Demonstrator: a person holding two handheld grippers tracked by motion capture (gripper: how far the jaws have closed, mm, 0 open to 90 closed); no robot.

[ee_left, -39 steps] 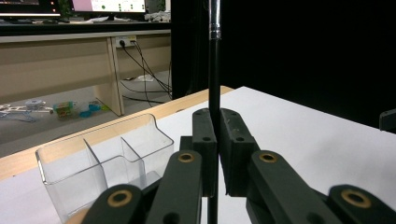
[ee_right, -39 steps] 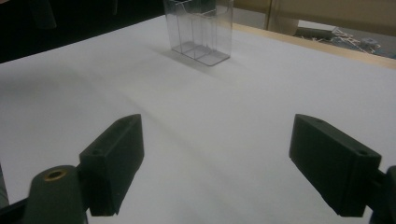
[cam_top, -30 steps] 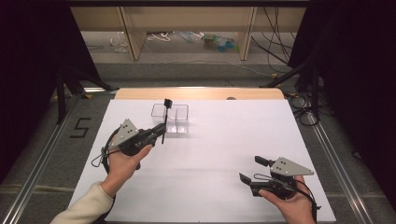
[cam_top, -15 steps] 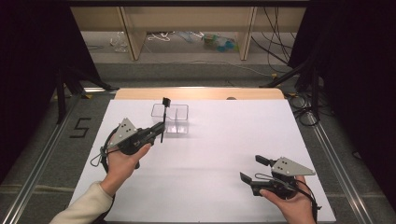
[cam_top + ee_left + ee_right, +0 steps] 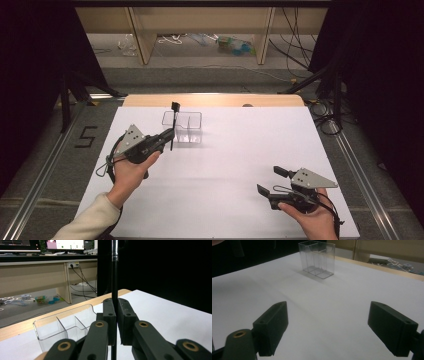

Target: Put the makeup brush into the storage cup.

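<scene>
The left claw pinches a thin black rod upright, just beside the clear divided box (far side of the white counter). The right claw rests well apart, jaws spread wide on nothing.

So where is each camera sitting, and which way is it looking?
High view: above the person's side, looking forward and down on the white table; both forearms, the left gripper and the right gripper show.
Left gripper view: rides on the left gripper, looking along its jaws shut on a thin black stick, toward a wooden bench.
Right gripper view: rides on the right gripper, low over the table, looking between its open jaws.
Shared: all three show the clear divided box.
</scene>
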